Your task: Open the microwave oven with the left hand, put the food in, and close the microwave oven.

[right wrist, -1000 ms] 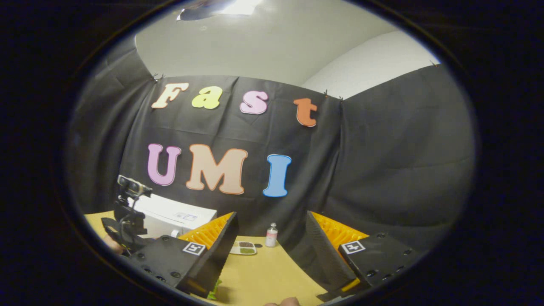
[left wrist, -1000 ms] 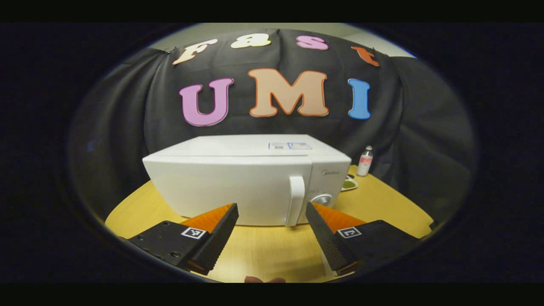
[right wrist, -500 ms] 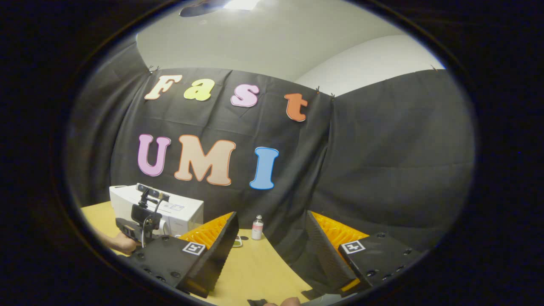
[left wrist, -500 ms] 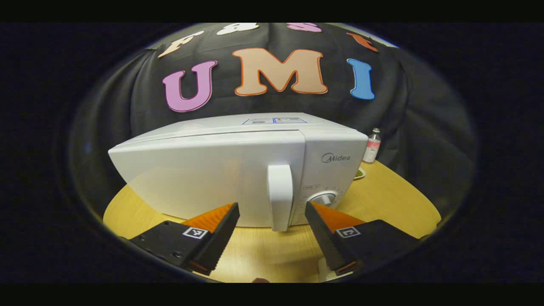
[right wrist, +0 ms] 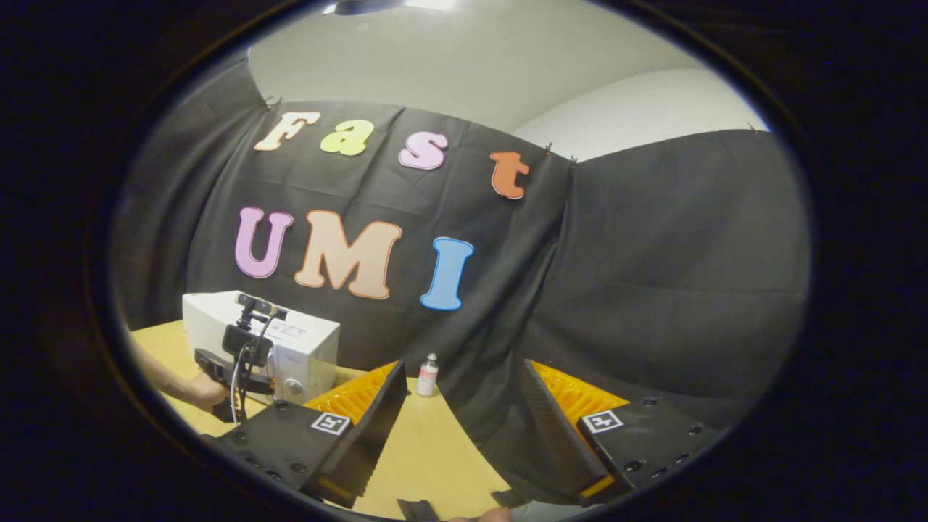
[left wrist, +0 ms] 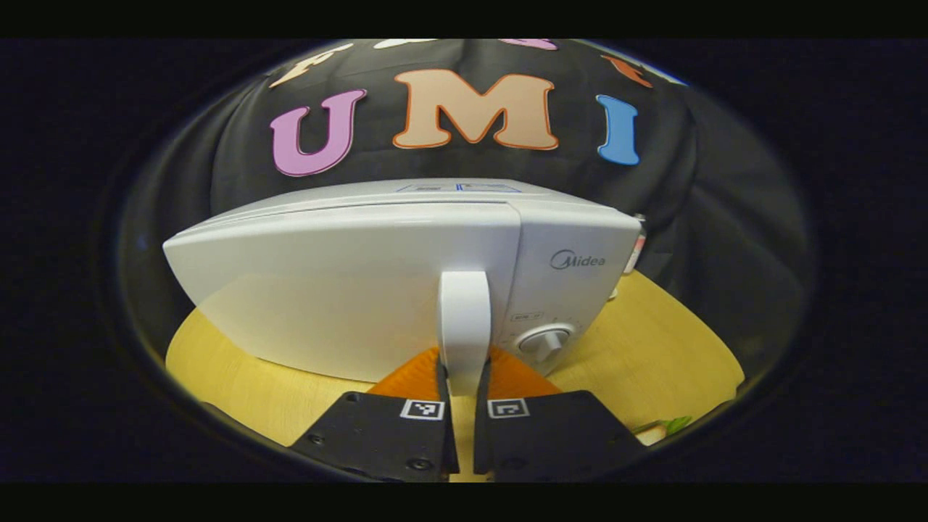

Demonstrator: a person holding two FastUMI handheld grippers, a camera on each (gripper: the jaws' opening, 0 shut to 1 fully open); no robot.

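Black cloth wall behind, round yellow table (left wrist: 652, 341) up front in the left gripper view, white microwave oven (left wrist: 348, 283) sitting on it with door closed. Left gripper (left wrist: 462, 380) is nearly closed, both fingers pinching the lower end of the vertical door handle (left wrist: 464, 319), one finger on each side; looks like the grasp meant for pulling the door open, so the opening step is just starting. Knob (left wrist: 544, 341) just right of the handle, untouched. Green-and-white bit at the near right table edge (left wrist: 663, 428), maybe the food, too small to tell. Right gripper view: same table (right wrist: 435, 449), microwave oven (right wrist: 290, 348) far left, with the left gripper (right wrist: 243, 362) and the hand (right wrist: 203, 391) holding it at the front. Small bottle (right wrist: 428, 375) stands far, by the cloth. Right gripper (right wrist: 464, 428) is wide open, holds nothing, hovers above the table well apart from the oven, probably waiting for its turn with the food.
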